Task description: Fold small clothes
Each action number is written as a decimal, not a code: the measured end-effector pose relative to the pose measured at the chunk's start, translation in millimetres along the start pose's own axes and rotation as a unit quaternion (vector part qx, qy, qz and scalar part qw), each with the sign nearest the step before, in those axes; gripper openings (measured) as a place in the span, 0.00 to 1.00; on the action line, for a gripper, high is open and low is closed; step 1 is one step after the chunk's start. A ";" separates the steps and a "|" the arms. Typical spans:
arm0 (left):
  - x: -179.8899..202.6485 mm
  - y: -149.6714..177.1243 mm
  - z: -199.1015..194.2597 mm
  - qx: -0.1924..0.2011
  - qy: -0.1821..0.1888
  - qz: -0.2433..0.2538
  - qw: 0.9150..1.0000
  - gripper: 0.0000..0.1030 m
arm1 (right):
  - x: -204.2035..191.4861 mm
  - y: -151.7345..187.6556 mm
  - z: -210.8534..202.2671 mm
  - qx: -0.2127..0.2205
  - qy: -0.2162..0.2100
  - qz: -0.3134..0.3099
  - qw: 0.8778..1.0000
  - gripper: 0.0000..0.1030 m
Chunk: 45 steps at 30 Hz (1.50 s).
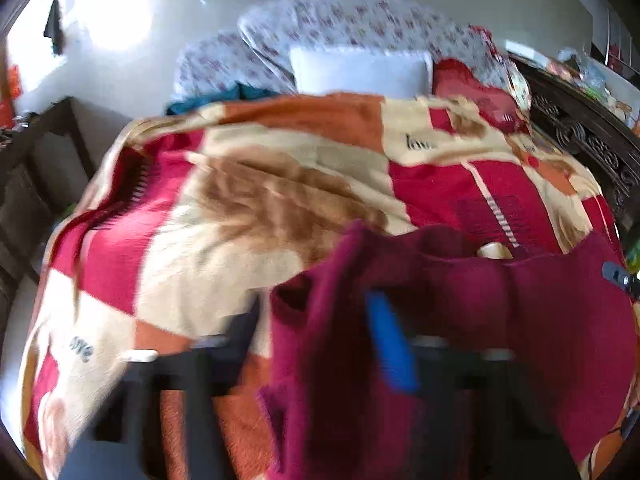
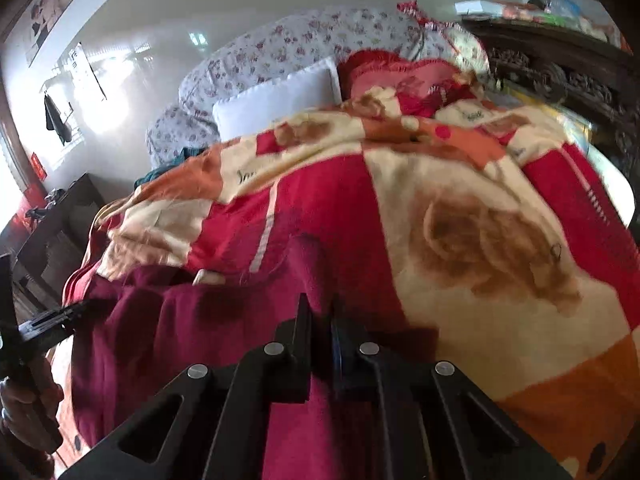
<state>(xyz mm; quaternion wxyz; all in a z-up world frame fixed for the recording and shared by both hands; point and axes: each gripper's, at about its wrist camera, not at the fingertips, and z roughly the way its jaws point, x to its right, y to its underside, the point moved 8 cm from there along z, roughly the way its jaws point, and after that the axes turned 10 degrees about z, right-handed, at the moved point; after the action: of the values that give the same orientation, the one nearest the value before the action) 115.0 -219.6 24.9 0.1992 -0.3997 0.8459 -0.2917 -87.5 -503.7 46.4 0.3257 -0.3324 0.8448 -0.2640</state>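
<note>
A small maroon fleece garment (image 1: 460,320) hangs between my two grippers above a bed; it also shows in the right wrist view (image 2: 180,320). My left gripper (image 1: 316,320) is shut on the garment's left edge, its blue pad (image 1: 390,344) half wrapped in cloth. My right gripper (image 2: 320,316) is shut on the garment's other edge, with cloth pinched between the narrow jaws. The left gripper (image 2: 52,320) shows at the left edge of the right wrist view. The right gripper's tip (image 1: 618,276) shows at the right edge of the left wrist view.
A red, cream and orange plush blanket (image 1: 240,200) covers the bed. A white pillow (image 1: 360,70), floral bedding (image 1: 360,20) and a red cushion (image 2: 400,76) lie at the head. A dark carved headboard (image 1: 580,136) stands on the right, a dark cabinet (image 1: 48,168) on the left.
</note>
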 end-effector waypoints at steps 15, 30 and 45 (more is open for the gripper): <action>-16.9 -1.1 -2.9 0.025 -0.054 0.004 0.998 0.49 | 18.1 -2.6 -27.1 0.029 0.026 0.035 0.999 0.56; -34.5 41.3 8.6 -0.007 -0.029 -0.048 0.998 0.84 | 2.2 23.8 27.6 -0.028 0.067 -0.002 0.997 0.54; -12.2 157.7 -48.1 -0.028 -0.008 -0.020 0.999 0.84 | -1.4 156.8 -56.6 -0.101 0.045 -0.090 0.990 0.62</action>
<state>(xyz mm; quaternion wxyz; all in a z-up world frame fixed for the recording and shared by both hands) 6.7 -113.3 -40.7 0.1885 -0.4246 0.8438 -0.2686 -188.9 -389.4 -20.3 0.2266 -0.4261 0.8477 -0.2201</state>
